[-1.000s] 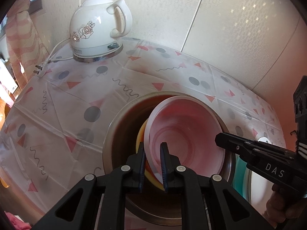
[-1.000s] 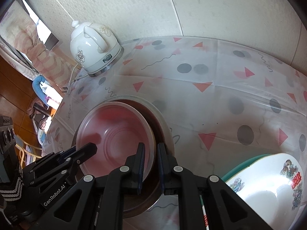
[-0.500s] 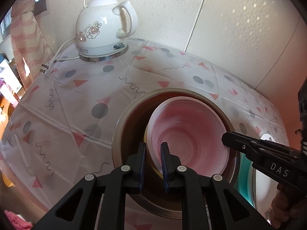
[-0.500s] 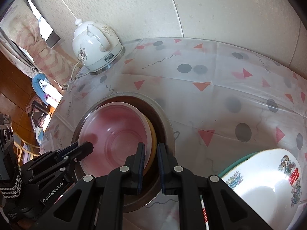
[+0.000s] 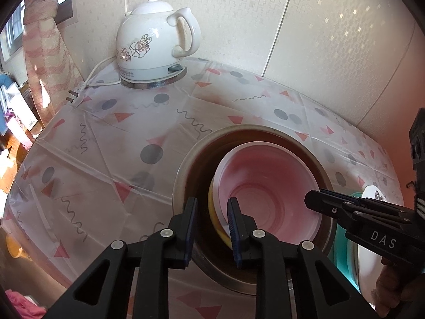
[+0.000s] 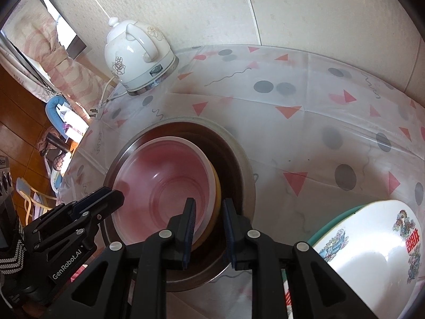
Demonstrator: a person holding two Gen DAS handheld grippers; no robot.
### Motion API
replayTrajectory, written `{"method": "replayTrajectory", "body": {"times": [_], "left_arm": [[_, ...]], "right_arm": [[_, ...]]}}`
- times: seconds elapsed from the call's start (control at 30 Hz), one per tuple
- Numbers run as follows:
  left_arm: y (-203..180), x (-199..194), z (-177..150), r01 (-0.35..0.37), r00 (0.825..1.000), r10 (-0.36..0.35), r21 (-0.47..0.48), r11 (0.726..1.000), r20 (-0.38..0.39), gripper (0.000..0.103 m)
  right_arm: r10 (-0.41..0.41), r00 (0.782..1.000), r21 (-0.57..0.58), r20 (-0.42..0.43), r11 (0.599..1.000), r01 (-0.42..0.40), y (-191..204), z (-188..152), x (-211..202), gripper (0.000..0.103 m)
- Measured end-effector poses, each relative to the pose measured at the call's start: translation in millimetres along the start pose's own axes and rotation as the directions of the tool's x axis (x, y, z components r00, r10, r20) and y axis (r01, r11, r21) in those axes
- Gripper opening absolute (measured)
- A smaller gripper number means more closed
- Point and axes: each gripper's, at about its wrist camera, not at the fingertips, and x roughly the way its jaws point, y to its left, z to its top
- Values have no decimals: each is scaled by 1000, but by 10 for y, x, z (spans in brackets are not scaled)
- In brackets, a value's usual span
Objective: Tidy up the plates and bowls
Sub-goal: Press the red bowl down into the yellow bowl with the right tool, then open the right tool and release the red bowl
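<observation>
1. The pink bowl (image 5: 268,186) is nested on a yellow bowl (image 5: 213,212) inside the metal basin (image 5: 186,170).
2. The left gripper (image 5: 211,211) and right gripper (image 6: 208,212) are found opening, straddling the pink bowl's rim without pressing it.

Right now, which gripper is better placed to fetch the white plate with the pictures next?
Right. The right gripper, jaws opening off the pink bowl rim, sits beside the decorated white plate. The left gripper, also opening, is at the bowl's far side.
</observation>
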Motion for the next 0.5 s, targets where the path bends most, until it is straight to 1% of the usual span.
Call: {"method": "replayTrajectory", "body": {"times": [0.13,0.3,0.37,0.4,0.5], "left_arm": [[15,-47,-4,7,1000,-7,-6,1000,18,25],[27,-98,-12,8,999,-7,-9,1000,36,31],[51,-119,-15,7,999,-7,-19,1000,42,37],[67,-134,-19,5,999,-3,-25,1000,47,39],[116,-178,-26,-4,998,6,-36,999,62,40]], "right_arm": [[4,1000,5,10,1000,-4,-7,0,-34,25],[11,1000,5,16,1000,-11,6,-12,-58,29],[17,1000,12,24,1000,-17,-1,-20,-78,31],[22,999,17,31,1000,-23,-8,-23,-93,32],[43,997,43,57,998,-46,-52,-30,-150,33]]}}
